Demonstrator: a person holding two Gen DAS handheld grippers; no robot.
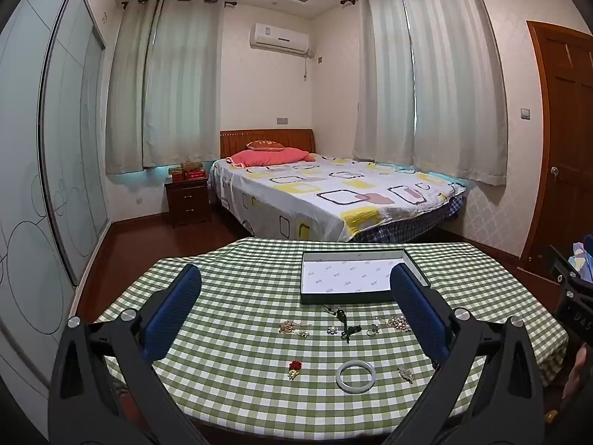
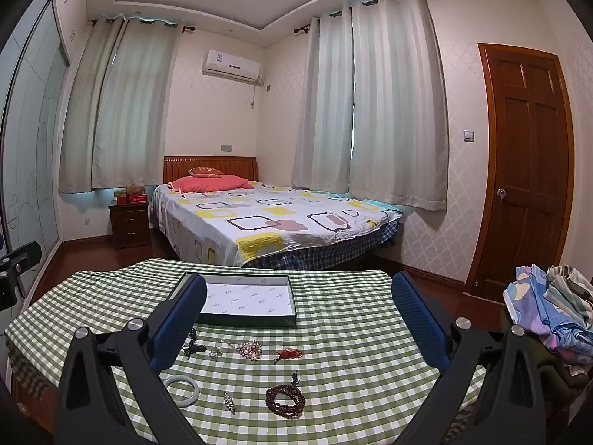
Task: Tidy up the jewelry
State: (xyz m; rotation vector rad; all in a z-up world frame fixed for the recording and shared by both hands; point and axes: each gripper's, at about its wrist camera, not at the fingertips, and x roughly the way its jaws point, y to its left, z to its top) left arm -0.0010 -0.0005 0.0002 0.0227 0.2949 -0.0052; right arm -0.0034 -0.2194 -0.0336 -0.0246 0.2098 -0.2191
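Jewelry: we see small pieces scattered on the checked tablecloth (image 1: pixel 237 289), among them a pale bangle (image 1: pixel 354 375), a red brooch (image 1: pixel 294 368) and a dark bead string (image 2: pixel 286 400).
Tray (image 1: pixel 365 298): beyond the pieces (white lining bare).
Left gripper (image 1: pixel 296 311): jaws spread wide, grasping nothing, above the cloth.
Right gripper (image 2: pixel 298 317): likewise released, nothing between its pads.

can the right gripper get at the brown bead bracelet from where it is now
Probably yes. The right gripper is open and empty, and the bead bracelet lies on the tablecloth between its fingers' lines with nothing covering it.
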